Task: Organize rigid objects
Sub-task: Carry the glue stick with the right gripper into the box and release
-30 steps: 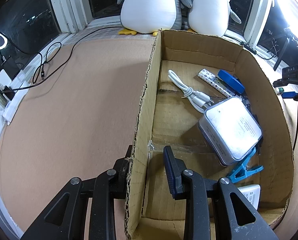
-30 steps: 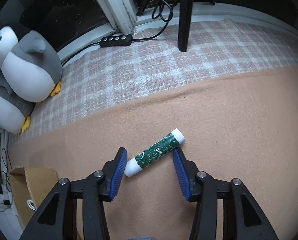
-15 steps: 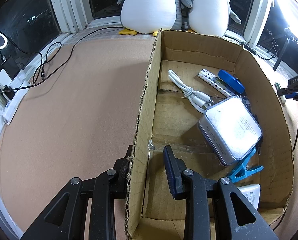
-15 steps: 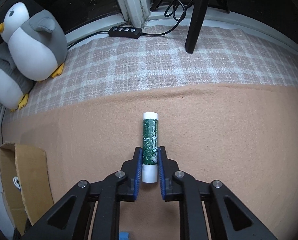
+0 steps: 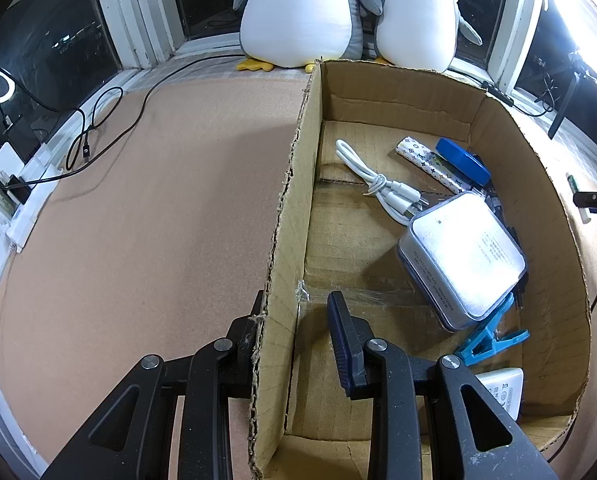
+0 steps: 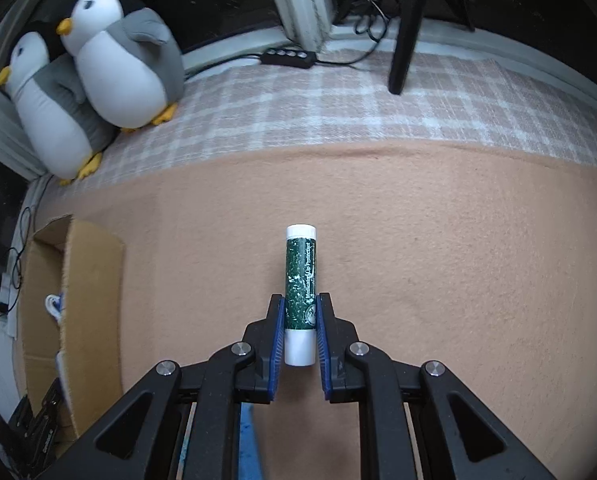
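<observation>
My left gripper (image 5: 296, 302) straddles the near left wall of the cardboard box (image 5: 282, 216) and is shut on it, one finger outside and one inside. The box holds a white cable (image 5: 382, 192), a patterned tube (image 5: 426, 162), a blue object (image 5: 462, 160), a silver tin (image 5: 462, 256), a blue clip (image 5: 490, 340) and a white charger (image 5: 502, 388). My right gripper (image 6: 300, 300) is shut on a green lip balm tube (image 6: 301, 264) that points forward between the pads, just above the tan felt. The box (image 6: 90, 280) lies to its left.
Two plush penguins (image 5: 306, 12) sit behind the box on the plaid cloth (image 6: 338, 108). Black cables (image 5: 98, 128) and a white power strip (image 5: 26, 208) lie along the left edge. A black stand leg (image 6: 402, 40) and a cable switch (image 6: 288, 56) are at the back.
The right gripper's jaws closed on the lip balm tube, which turned from slanting to straight along the fingers, and the gripper shifted with it. The left gripper stayed still on the box wall.
</observation>
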